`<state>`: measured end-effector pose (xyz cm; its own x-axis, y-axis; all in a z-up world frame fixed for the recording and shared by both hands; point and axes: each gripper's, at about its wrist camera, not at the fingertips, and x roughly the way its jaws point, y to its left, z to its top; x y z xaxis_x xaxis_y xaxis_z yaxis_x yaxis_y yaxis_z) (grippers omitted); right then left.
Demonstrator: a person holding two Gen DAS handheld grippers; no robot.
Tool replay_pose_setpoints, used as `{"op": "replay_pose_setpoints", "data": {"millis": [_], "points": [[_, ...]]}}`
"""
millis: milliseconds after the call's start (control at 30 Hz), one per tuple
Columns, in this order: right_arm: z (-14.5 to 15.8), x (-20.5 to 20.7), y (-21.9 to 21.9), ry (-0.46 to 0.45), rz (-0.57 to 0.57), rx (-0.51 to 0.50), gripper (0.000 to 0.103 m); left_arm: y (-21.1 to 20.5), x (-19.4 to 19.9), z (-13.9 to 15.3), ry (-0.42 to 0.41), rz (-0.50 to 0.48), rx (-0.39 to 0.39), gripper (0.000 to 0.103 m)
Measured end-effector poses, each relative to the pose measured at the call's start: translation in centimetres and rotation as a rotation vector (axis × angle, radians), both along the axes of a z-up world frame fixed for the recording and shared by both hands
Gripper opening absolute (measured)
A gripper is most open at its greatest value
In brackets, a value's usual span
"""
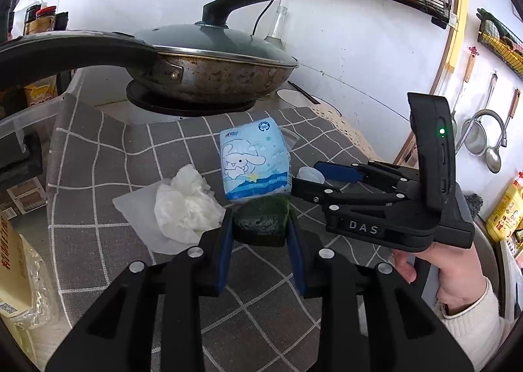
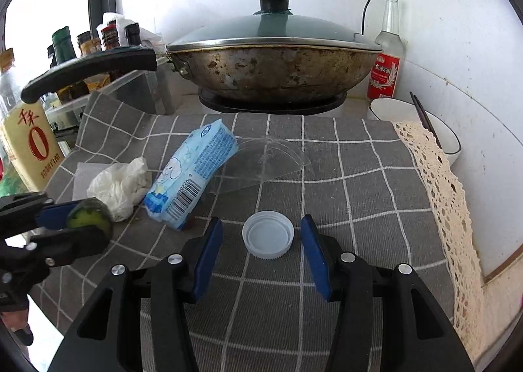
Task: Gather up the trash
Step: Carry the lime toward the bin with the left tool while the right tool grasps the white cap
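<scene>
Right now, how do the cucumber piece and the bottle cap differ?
The cucumber piece is dark green, clamped in the left gripper. The bottle cap is white plastic, lying hollow side up on the checked cloth between the open fingers of the right gripper, untouched. Both are small and round.

Both views evenly bright under soft, cool daylight; the white wall (image 1: 343,45) is near blown out, and the upper-left corner of the right wrist view is fully washed out. Shadows weak and diffuse, darkest under the wok (image 2: 271,71). Strong fisheye bending with black vignette at corners; focus sharp mid-frame, slight softness toward the rims.
</scene>
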<state>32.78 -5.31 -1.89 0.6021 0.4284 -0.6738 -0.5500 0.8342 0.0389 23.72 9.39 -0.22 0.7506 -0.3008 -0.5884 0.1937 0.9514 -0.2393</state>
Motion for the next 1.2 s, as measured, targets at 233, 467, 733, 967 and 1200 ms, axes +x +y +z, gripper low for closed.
{"op": "replay_pose_setpoints", "data": {"millis": [233,467,733,967,1200], "points": [[0.2,-0.5,-0.3,-0.019,0.006,0.022,0.030,0.2,-0.8,0.3,-0.009,0.004,-0.009,0.033],[2.4,-2.9,-2.0,-0.060,0.009,0.045,0.030,-0.8,-2.0,1.2,-0.022,-0.004,-0.005,0.033],[4.5,-8.9,-6.5,-0.099,-0.012,0.070,0.030,-5.3,-5.1,0.7,-0.014,-0.065,-0.013,0.033],[4.4,-14.3,-10.5,-0.102,-0.042,0.054,0.030,-9.2,-8.1,-1.4,0.014,-0.112,-0.022,0.033],[1.8,-17.4,-13.6,-0.059,-0.074,0.057,0.030,-12.6,-9.5,-5.2,0.096,-0.159,-0.020,0.033]]}}
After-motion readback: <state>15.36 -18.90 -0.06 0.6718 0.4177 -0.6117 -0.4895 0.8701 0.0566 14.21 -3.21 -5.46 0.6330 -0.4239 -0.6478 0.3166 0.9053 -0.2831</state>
